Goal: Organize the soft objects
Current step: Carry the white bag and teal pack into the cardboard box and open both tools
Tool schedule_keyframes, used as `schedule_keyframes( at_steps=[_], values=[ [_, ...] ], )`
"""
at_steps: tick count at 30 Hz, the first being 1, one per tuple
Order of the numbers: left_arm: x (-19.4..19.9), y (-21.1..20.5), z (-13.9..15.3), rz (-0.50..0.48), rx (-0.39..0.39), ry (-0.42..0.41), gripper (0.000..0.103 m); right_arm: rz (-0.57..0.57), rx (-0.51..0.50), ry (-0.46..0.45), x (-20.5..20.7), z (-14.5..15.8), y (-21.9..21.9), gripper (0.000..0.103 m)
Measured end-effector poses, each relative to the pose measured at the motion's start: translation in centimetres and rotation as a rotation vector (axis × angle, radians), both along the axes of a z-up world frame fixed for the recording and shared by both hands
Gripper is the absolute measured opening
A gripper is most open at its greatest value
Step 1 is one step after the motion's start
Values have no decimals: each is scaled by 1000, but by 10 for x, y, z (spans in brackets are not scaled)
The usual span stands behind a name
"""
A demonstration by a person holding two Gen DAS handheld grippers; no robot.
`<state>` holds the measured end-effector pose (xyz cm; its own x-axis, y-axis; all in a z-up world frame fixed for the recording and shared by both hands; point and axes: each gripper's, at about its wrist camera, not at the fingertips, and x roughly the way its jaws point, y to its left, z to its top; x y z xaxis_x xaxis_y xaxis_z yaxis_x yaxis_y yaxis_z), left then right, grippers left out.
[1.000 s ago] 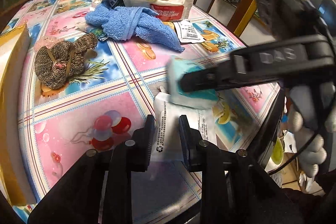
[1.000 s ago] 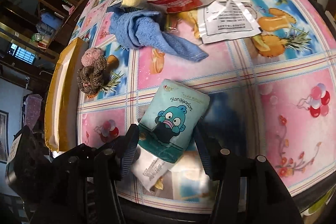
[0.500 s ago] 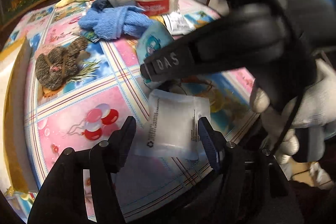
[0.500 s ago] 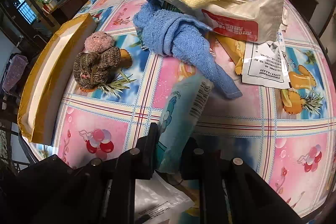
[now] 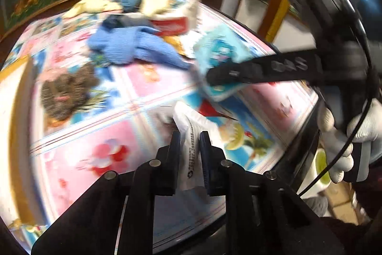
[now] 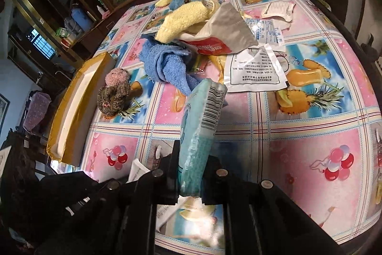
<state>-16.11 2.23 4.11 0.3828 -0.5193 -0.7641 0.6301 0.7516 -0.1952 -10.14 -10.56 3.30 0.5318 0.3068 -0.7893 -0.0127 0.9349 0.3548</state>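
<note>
Two grips held: left gripper [image 5: 189, 147], jaws just closed, pinched the white packet [image 5: 191, 126] near the table [image 6: 298, 142] edge, while right gripper [image 6: 189, 159] clamped the teal pouch [image 6: 200, 121] edgewise above the tablecloth.

Left wrist view: heavy motion blur, tablecloth [image 5: 133, 97] smeared. Right wrist view: sharp, evenly lit, soft shadows; daylight from window [image 6: 39, 44]. Both: strong fisheye bending, dark corners.
</note>
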Motion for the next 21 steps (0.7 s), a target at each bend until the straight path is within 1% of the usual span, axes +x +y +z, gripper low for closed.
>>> schedule_keyframes(
  at_steps=[5, 8, 9, 11, 14, 16, 19, 21],
  values=[
    [7, 36, 14, 47, -126, 51, 11, 21, 33, -38, 2, 9, 7, 10],
    [11, 46, 23, 62, -178, 59, 11, 43, 38, -51, 2, 13, 15, 10],
    [20, 46, 25, 65, -201, 68, 10, 50, 40, -55, 2, 15, 17, 10],
    [24, 52, 29, 78, -243, 86, 10, 57, 47, -60, 2, 17, 21, 10],
    [33, 76, 47, 132, -311, 82, 10, 75, 59, -73, 4, 23, 27, 10],
    [40, 97, 60, 199, -301, 36, 10, 96, 55, -81, 7, 29, 35, 10],
    [51, 136, 76, 347, -220, -53, 10, 158, 69, -93, 19, 40, 58, 10],
    [61, 160, 78, 441, -166, -83, 11, 215, 82, -99, 29, 45, 82, 10]
  ],
)
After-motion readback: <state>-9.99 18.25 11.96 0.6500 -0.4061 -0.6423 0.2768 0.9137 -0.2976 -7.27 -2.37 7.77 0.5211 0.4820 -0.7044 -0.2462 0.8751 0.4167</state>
